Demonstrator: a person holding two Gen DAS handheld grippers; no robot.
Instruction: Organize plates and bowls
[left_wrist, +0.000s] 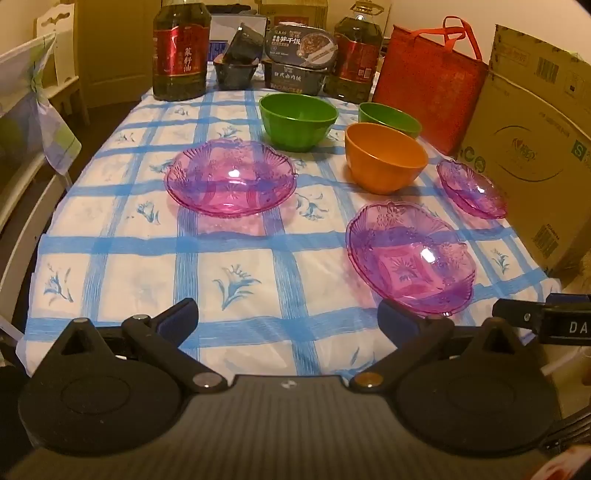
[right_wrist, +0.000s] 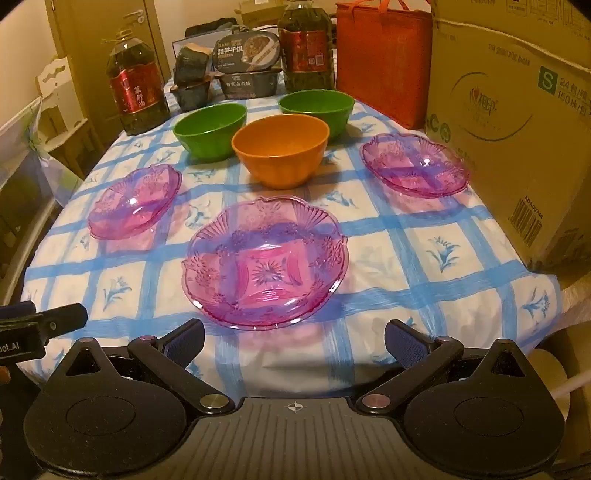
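Your left gripper and right gripper both stood spread wide with nothing between the fingers, low in each frame. Directly above the right one lay a transparent pink plastic plate; two more sat mid-left and mid-right. An orange plastic bowl stood upper centre, just in front of two green plastic bowls.

three pink plates, three bowls upright
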